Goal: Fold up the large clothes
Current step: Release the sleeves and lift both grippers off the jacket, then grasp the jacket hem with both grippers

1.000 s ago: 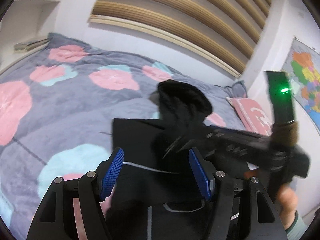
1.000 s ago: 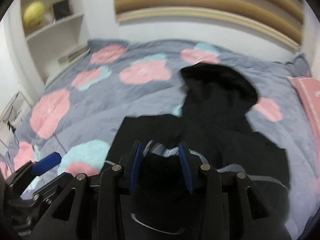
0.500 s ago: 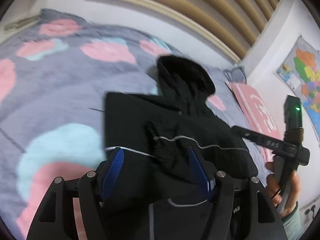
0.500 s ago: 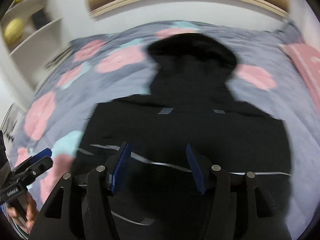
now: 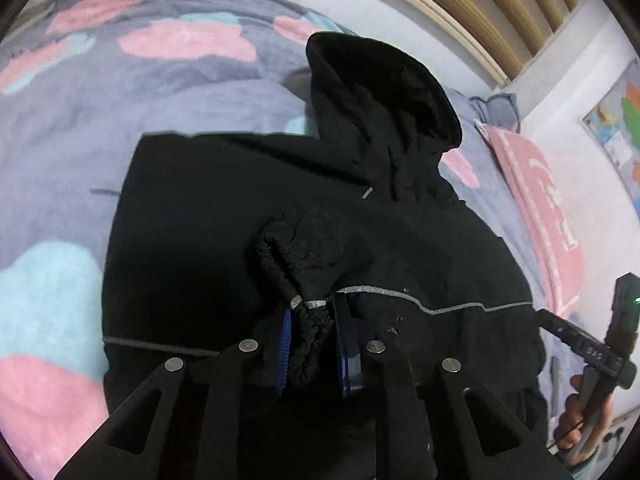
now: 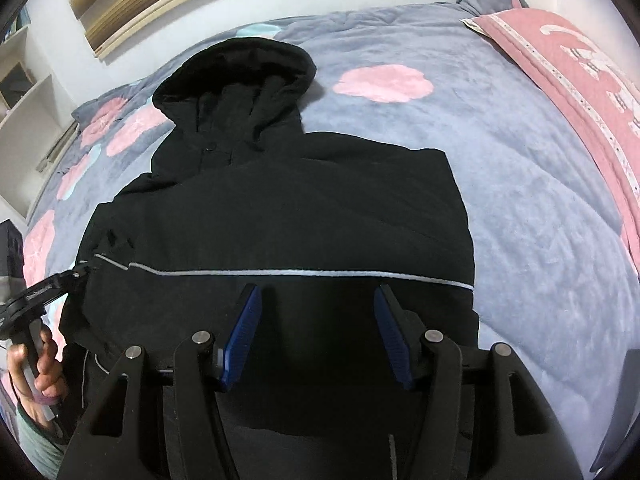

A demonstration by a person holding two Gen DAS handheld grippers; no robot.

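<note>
A black hooded jacket lies flat on the bed with its hood pointing to the headboard. It also shows in the right wrist view, with a thin reflective stripe across it. My left gripper is shut on the elastic sleeve cuff, which lies folded across the jacket body. My right gripper is open and empty just above the jacket's lower part. The left gripper shows at the left edge of the right wrist view, at the cuff.
The bed has a grey blanket with pink and teal blotches. A pink pillow lies at the right. White shelves stand at the left, a slatted headboard behind, a map on the right wall.
My right gripper let go of the sleeve cuff, opened and pulled back to the right. My left gripper moved down and closed on the cuff.
</note>
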